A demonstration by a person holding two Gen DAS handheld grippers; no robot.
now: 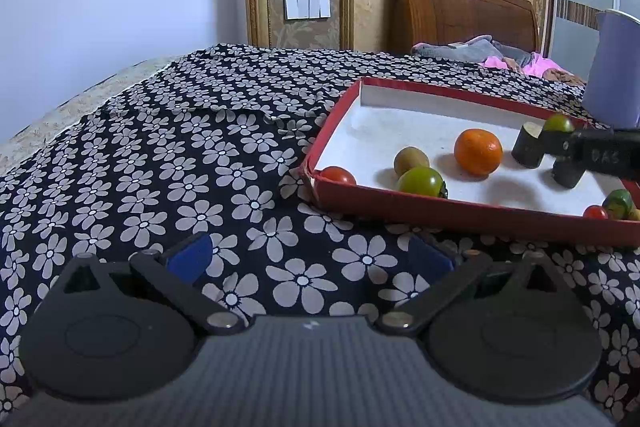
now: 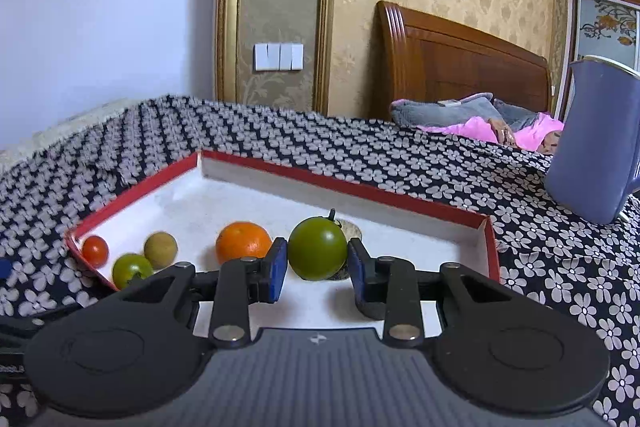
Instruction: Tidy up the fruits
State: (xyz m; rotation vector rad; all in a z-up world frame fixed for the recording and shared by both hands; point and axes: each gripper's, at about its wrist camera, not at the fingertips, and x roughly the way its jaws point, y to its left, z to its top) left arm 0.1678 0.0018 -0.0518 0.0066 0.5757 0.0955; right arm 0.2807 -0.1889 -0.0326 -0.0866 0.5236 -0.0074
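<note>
A red-rimmed white tray (image 2: 404, 193) lies on the flowered cloth and holds fruits. In the right wrist view my right gripper (image 2: 318, 267) is open, its blue pads on either side of a green tomato (image 2: 317, 248), not clamped on it. To the left lie an orange (image 2: 243, 243), a brown kiwi-like fruit (image 2: 160, 250), a small green tomato (image 2: 131, 270) and a red tomato (image 2: 95, 251). My left gripper (image 1: 310, 259) is open and empty over the cloth, left of the tray (image 1: 440, 213). The right gripper (image 1: 560, 155) shows over the tray in the left wrist view.
A purple cup (image 2: 596, 147) stands on the cloth right of the tray, also in the left wrist view (image 1: 612, 67). More small fruits (image 1: 614, 205) sit at the tray's near right corner. A wooden headboard (image 2: 460, 63) and bedding lie behind.
</note>
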